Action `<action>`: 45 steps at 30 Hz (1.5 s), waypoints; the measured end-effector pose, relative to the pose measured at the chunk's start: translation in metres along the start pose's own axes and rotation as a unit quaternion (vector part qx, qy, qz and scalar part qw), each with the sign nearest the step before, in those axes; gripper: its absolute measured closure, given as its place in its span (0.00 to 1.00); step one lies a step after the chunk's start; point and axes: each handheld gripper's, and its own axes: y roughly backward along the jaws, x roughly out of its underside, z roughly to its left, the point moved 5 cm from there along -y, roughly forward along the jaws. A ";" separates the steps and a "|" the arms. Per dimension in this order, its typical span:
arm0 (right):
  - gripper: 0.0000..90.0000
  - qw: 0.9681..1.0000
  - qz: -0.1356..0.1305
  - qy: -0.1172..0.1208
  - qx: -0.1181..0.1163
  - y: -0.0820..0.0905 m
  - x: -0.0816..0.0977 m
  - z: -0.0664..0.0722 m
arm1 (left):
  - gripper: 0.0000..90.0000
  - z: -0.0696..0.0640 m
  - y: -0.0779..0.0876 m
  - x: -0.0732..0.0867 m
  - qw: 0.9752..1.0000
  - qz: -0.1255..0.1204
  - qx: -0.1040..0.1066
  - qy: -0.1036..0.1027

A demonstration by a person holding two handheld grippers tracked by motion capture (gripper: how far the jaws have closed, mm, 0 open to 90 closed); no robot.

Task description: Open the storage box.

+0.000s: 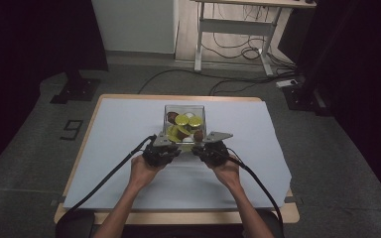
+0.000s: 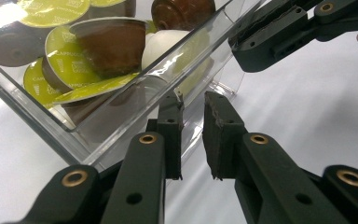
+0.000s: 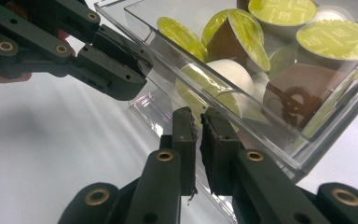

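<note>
Already both grips look set: your left gripper (image 2: 191, 105) has its fingers pressed together on the near wall of the clear box (image 1: 184, 110), and your right gripper (image 3: 198, 116) pinches the same wall just beside it. The box sits tilted between and beyond your fingertips, on the white sheet (image 1: 124, 129), its near edge in your fingers. Coffee capsules (image 2: 98, 51) fill it, green-lidded and brown ones mostly, with a white one (image 3: 228, 74) just past the right fingertips. By my reading, the grasp is done; lifting, tipping or carrying is left. Nothing lies on the sheet beside your fingers. Cables (image 1: 109, 176) trail back from both grippers toward you. Watch the loose capsules: tilt further and they may spill over the rim.
</note>
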 end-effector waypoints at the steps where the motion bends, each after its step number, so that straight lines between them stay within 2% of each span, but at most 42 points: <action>1: 0.92 1.000 0.001 0.001 0.000 0.000 0.000 0.000 | 0.85 0.000 0.000 0.000 1.000 0.000 0.001 -0.001; 18: 0.92 1.000 0.004 0.019 -0.010 0.008 0.005 0.012 | 0.87 -0.009 0.008 0.004 1.000 -0.001 0.004 -0.006; 29: 0.92 1.000 0.001 0.011 -0.013 0.013 0.009 0.018 | 0.88 -0.015 0.013 0.007 1.000 0.006 0.007 -0.015; 45: 0.92 1.000 0.001 0.013 -0.010 0.023 0.014 0.028 | 0.88 -0.027 0.019 0.012 1.000 0.006 0.013 -0.015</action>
